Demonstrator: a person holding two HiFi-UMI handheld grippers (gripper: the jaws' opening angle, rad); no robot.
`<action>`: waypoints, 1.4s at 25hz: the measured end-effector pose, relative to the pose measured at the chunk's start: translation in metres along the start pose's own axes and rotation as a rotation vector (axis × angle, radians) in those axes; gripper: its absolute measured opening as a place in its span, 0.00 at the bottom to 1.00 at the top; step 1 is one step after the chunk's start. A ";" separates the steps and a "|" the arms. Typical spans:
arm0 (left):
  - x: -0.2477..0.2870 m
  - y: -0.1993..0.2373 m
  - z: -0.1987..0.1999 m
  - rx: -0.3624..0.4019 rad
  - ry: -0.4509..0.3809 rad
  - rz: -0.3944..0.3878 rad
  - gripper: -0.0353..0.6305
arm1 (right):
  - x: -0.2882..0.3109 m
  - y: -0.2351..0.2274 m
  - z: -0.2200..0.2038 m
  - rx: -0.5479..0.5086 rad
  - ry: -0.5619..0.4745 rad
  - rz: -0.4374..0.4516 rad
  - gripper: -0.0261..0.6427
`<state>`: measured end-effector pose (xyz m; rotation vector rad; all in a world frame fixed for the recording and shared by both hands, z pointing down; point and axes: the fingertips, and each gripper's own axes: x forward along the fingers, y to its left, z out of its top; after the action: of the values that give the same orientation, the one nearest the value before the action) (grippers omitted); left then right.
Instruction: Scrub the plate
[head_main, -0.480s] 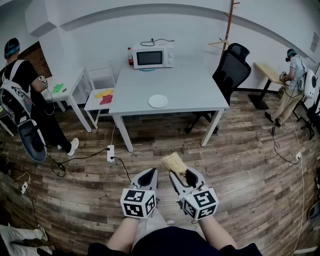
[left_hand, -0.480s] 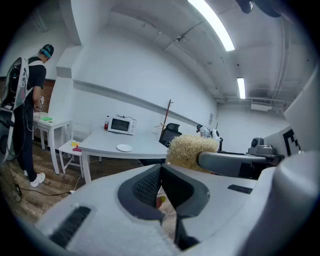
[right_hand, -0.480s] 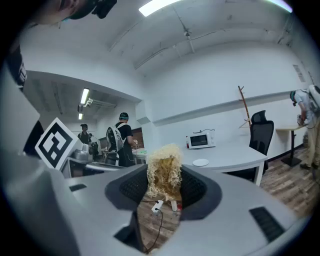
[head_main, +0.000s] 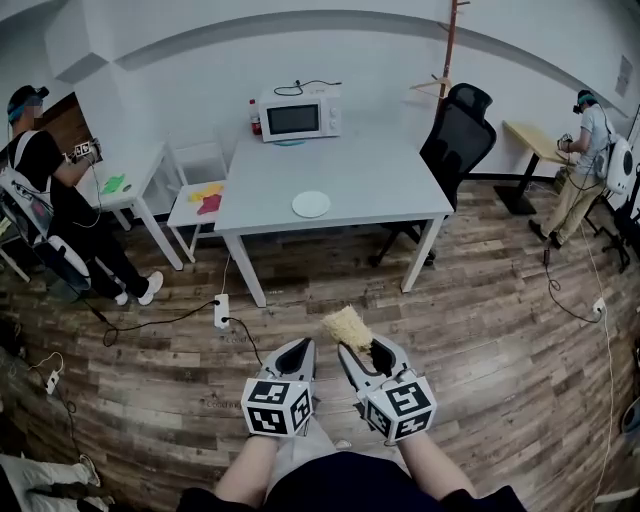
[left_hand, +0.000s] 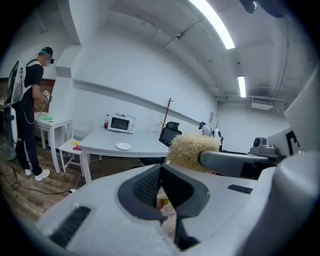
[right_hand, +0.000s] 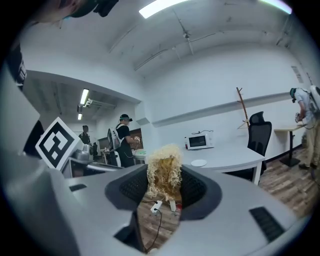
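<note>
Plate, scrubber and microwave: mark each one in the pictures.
plate (head_main: 311, 204): head view, middle of its white face.
scrubber (head_main: 347, 326): head view, middle of its straw-coloured tuft.
microwave (head_main: 293, 118): head view, dark door window.

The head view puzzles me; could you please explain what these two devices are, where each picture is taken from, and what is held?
No robot here: a person holds a claw tool in each hand. The wide picture comes from a camera on the person's head; the other two cameras ride on the claws, looking along their jaws. The left claw is shut and empty. The right claw grips a straw-coloured scrubber. Ahead, across the floor, a white table bears a plate and a microwave.
</note>
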<state>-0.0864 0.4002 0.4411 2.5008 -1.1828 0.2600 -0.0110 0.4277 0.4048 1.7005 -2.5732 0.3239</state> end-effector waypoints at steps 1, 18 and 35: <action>0.000 -0.001 -0.001 -0.001 0.000 0.000 0.08 | -0.001 0.000 0.000 0.001 -0.001 0.002 0.31; 0.016 0.001 -0.008 -0.029 0.017 0.024 0.08 | 0.008 -0.017 -0.010 0.086 0.008 0.038 0.31; 0.125 0.093 0.050 -0.027 0.025 0.004 0.08 | 0.142 -0.067 0.017 0.070 0.025 0.034 0.31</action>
<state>-0.0783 0.2376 0.4575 2.4648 -1.1741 0.2736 -0.0048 0.2709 0.4190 1.6641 -2.6050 0.4391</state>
